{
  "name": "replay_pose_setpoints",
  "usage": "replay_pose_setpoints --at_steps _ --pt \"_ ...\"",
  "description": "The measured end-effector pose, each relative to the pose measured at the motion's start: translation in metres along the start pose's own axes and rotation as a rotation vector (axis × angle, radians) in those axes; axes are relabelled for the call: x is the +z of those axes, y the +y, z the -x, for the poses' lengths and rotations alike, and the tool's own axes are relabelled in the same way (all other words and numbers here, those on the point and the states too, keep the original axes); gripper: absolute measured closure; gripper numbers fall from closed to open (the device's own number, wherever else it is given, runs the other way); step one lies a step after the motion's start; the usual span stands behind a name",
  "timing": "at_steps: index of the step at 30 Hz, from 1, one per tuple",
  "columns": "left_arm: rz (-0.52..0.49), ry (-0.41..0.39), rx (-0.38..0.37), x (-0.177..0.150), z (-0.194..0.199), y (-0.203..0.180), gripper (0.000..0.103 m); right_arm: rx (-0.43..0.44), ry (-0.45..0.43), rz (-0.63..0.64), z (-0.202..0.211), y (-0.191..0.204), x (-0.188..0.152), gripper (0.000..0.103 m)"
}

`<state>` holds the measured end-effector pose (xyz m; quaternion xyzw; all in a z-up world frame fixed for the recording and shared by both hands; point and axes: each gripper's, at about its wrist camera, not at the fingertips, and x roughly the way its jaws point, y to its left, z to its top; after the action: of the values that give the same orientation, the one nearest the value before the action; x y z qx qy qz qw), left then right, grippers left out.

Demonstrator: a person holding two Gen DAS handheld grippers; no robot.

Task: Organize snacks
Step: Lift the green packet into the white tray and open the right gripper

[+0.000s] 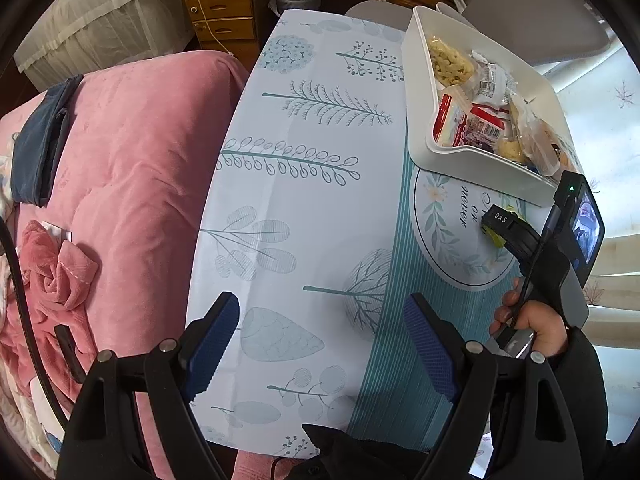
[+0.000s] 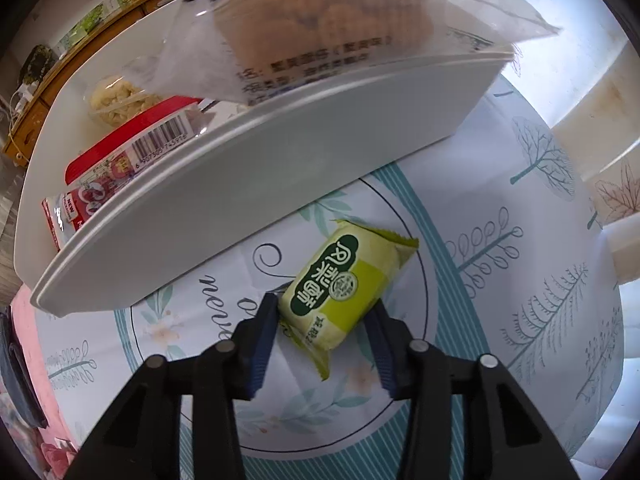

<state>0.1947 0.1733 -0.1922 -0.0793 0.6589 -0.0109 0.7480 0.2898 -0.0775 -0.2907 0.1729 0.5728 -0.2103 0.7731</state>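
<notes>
A green snack packet (image 2: 344,284) lies on the patterned tablecloth just in front of the white bin (image 2: 224,216). My right gripper (image 2: 324,312) has its jaws on both sides of the packet's near end, pads touching it. The bin holds several snacks: a red packet (image 2: 120,168), a clear bag of pale pieces (image 2: 116,98) and a clear bag of brown biscuits (image 2: 328,4). In the left wrist view the bin (image 1: 420,92) sits at the far right and the right gripper (image 1: 504,228) is below it. My left gripper (image 1: 320,340) is open and empty above the table.
A pink quilt (image 1: 132,152) with blue cloth (image 1: 40,140) covers a bed left of the table. Wooden drawers (image 1: 224,4) stand behind. A grey chair (image 1: 540,12) is beyond the bin. White curtains (image 2: 600,152) are on the right.
</notes>
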Motion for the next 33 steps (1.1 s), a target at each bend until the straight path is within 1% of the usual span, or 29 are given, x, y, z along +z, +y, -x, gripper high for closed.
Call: replay_pose_setpoints --at_steps 3,5,9,12,16,19,21,24,27,28,30,33 --pt "-0.011 -0.007 -0.007 -0.002 0.003 0.002 0.02 0.005 -0.004 -0.004 -0.001 -0.012 0.002 0.064" --pt "-0.017 -0.011 -0.014 -0.003 0.005 0.004 0.02 0.009 0.003 -0.012 0.001 -0.013 -0.001 0.066" --pt "-0.021 -0.02 -0.03 -0.005 0.01 0.009 0.02 0.013 0.042 -0.025 0.013 -0.024 -0.022 0.068" --pt "-0.027 -0.033 -0.052 -0.005 0.015 0.012 0.02 0.03 0.087 -0.014 0.017 -0.021 -0.035 0.07" --pt "-0.034 -0.049 -0.091 -0.003 0.018 0.014 0.02 0.048 0.127 0.006 0.028 -0.014 -0.053 0.07" --pt "-0.044 -0.058 -0.124 0.0 0.017 0.013 0.02 0.074 0.127 0.041 0.045 -0.004 -0.063 0.07" --pt "-0.05 -0.062 -0.143 0.003 0.015 0.012 0.02 0.096 0.104 0.075 0.061 0.002 -0.066 0.07" --pt "-0.064 -0.07 -0.183 0.008 0.011 0.009 0.02 0.12 0.04 0.128 0.087 0.01 -0.064 0.07" --pt "-0.079 -0.078 -0.235 0.012 0.008 0.004 0.02 0.133 -0.047 0.173 0.113 0.018 -0.05 0.07" --pt "-0.084 -0.079 -0.247 0.013 0.007 0.004 0.02 0.129 -0.085 0.196 0.119 0.023 -0.041 0.07" --pt "-0.085 -0.08 -0.295 0.018 0.004 0.002 0.02 0.109 -0.147 0.245 0.124 0.037 -0.023 0.07" --pt "-0.063 -0.097 -0.36 0.025 0.001 0.003 0.02 0.038 -0.226 0.337 0.141 0.051 -0.004 0.07"
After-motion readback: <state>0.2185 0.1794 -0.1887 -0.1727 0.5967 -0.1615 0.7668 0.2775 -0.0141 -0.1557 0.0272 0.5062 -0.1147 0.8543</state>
